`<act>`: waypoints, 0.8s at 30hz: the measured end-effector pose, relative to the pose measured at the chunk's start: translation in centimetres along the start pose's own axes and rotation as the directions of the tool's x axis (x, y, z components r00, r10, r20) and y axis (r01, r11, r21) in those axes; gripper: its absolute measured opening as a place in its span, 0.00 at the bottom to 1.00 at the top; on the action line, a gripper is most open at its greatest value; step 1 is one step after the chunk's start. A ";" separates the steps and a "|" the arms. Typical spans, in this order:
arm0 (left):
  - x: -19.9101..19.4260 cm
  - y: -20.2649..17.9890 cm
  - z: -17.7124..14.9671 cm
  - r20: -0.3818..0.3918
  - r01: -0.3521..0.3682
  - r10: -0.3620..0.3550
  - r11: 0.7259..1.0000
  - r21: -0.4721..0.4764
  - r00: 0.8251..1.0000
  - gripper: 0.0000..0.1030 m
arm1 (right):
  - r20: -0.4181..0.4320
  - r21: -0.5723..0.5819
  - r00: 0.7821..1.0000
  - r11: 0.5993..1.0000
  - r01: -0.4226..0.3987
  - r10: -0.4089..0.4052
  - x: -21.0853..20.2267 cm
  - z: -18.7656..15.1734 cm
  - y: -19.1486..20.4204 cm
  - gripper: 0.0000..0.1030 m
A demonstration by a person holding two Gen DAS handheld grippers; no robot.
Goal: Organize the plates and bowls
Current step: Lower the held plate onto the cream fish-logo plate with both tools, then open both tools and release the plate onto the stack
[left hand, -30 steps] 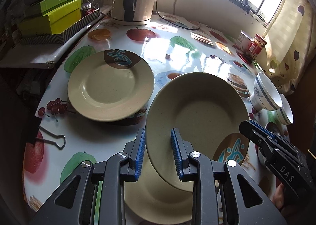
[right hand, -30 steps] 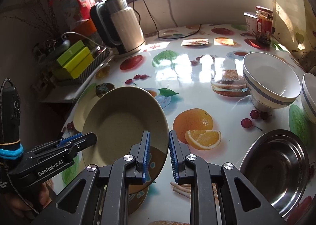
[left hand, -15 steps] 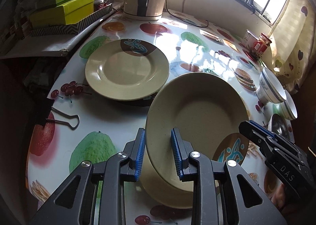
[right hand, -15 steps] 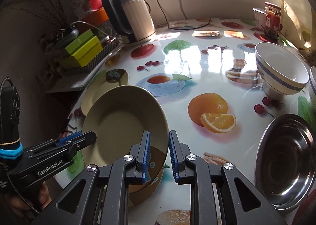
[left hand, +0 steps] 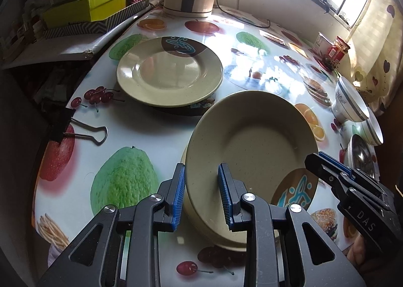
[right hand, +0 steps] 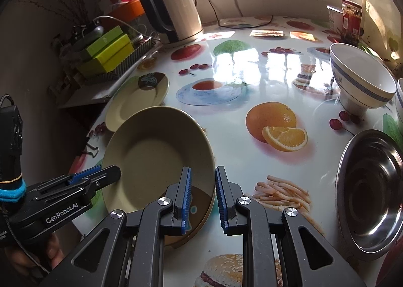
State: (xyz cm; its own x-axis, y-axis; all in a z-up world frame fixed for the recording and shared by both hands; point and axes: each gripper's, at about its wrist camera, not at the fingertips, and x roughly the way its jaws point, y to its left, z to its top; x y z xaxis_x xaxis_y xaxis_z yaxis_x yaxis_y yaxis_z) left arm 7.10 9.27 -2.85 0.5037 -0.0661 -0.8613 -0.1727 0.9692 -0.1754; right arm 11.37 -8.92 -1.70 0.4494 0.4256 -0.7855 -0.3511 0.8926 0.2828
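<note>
A beige deep plate (left hand: 252, 141) with a brown patterned patch hangs tilted over the near part of the fruit-print table (left hand: 141, 136). My left gripper (left hand: 201, 193) is shut on its near rim. My right gripper (right hand: 202, 196) is shut on the opposite rim, near the patch. Each gripper shows in the other's view: the right gripper (left hand: 314, 159) at the plate's right edge, the left gripper (right hand: 113, 172) at its left edge. A second beige rim (left hand: 201, 221) shows right beneath the held plate; I cannot tell whether it is gripped too. Another beige plate (left hand: 168, 73) lies flat farther back.
Two white bowls with blue bands (right hand: 362, 80) (left hand: 372, 131) and a steel bowl (right hand: 370, 191) stand at the right. A kettle (right hand: 173, 7) with its cord, green boxes (left hand: 88, 2) and a red jar (right hand: 351, 17) line the back. A binder clip (left hand: 75, 131) lies at the left edge.
Both grippers have carried the plate back toward the table's near edge, so the flat plate and kettle now sit farther off. Both grips are unchanged.
</note>
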 end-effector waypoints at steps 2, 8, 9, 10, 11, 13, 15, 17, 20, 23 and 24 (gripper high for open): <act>0.1 0.0 -0.1 -0.004 0.001 -0.001 1.000 -0.003 1.000 0.27 | -0.004 -0.003 1.000 1.000 0.005 -0.005 0.1 -0.1 0.1 0.19; 0.1 0.0 -0.2 -0.004 -0.002 0.002 1.000 0.000 1.000 0.27 | -0.012 -0.004 1.000 1.000 0.008 -0.008 0.2 -0.4 0.1 0.19; 0.1 -0.1 -0.2 -0.005 -0.004 0.004 1.000 -0.001 1.000 0.27 | -0.012 -0.005 1.000 1.000 0.008 -0.008 0.2 -0.4 0.1 0.19; 0.2 -0.1 -0.2 -0.005 -0.005 0.005 1.000 0.000 1.000 0.27 | -0.013 -0.006 1.000 1.000 0.008 -0.009 0.2 -0.4 0.1 0.19; 0.2 -0.1 -0.2 -0.004 -0.006 0.006 1.000 0.001 1.000 0.27 | -0.013 -0.009 1.000 1.000 0.009 -0.009 0.2 -0.5 0.1 0.20; 0.2 -0.2 -0.3 -0.004 -0.008 0.008 1.000 0.003 1.000 0.27 | -0.015 -0.014 1.000 1.000 0.012 -0.013 0.3 -0.6 0.2 0.21; 0.2 0.0 -0.3 -0.004 -0.010 0.010 1.000 0.001 1.000 0.27 | -0.018 -0.014 1.000 1.000 0.013 -0.014 0.4 -0.6 0.2 0.21; 0.2 0.1 -0.2 -0.006 -0.006 0.006 1.000 -0.003 1.000 0.27 | -0.018 -0.008 1.000 1.000 0.007 -0.007 0.4 -0.6 0.1 0.21; 0.2 0.1 -0.2 -0.005 -0.005 0.005 1.000 -0.003 1.000 0.27 | -0.016 -0.010 1.000 1.000 0.009 -0.009 0.4 -0.6 0.2 0.21; 0.2 0.1 -0.2 -0.005 -0.004 0.004 1.000 -0.005 1.000 0.27 | -0.016 -0.009 1.000 1.000 0.008 -0.008 0.4 -0.6 0.2 0.21; 0.1 0.2 -0.2 -0.004 -0.001 0.001 1.000 -0.007 1.000 0.27 | -0.016 -0.008 1.000 1.000 0.007 -0.007 0.4 -0.6 0.1 0.21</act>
State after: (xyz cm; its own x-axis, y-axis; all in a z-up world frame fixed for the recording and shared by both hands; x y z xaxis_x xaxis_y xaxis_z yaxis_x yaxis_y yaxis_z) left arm 6.92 9.38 -3.10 0.5004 -0.0659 -0.8633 -0.1793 0.9676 -0.1778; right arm 11.01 -8.74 -2.28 0.4391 0.4167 -0.7960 -0.3543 0.8945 0.2728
